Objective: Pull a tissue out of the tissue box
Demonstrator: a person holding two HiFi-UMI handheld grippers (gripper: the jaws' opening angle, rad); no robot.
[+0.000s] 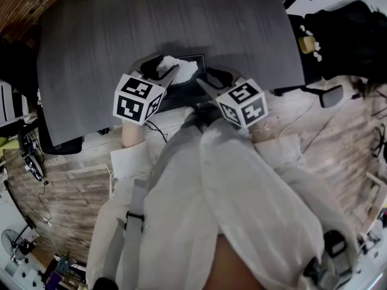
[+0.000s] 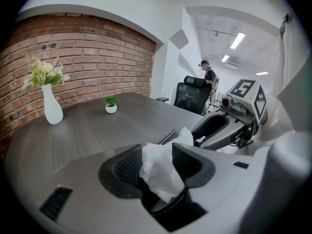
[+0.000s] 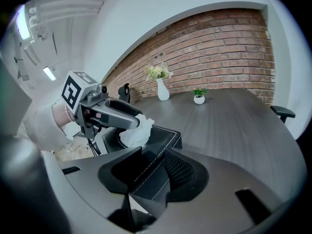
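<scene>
My left tool [image 2: 156, 162] stands spread wide. A crumpled white tissue [image 2: 157, 172] sits loosely in the gap between its pads and is not pinched. The far part of the tissue reaches over the top opening of the black tissue box [image 3: 163, 136]. The box lies at the near edge of the dark tabletop [image 1: 181, 23], right in front of me. My right tool [image 3: 146, 173] is pressed together on the near wall of that box, with the stitched edge running between its pads. The two tools sit close together, the left one over the box's top. Farther back on the tabletop, by the brick wall, stand a white vase [image 2: 52, 108] of flowers and a small potted plant [image 2: 111, 107].
</scene>
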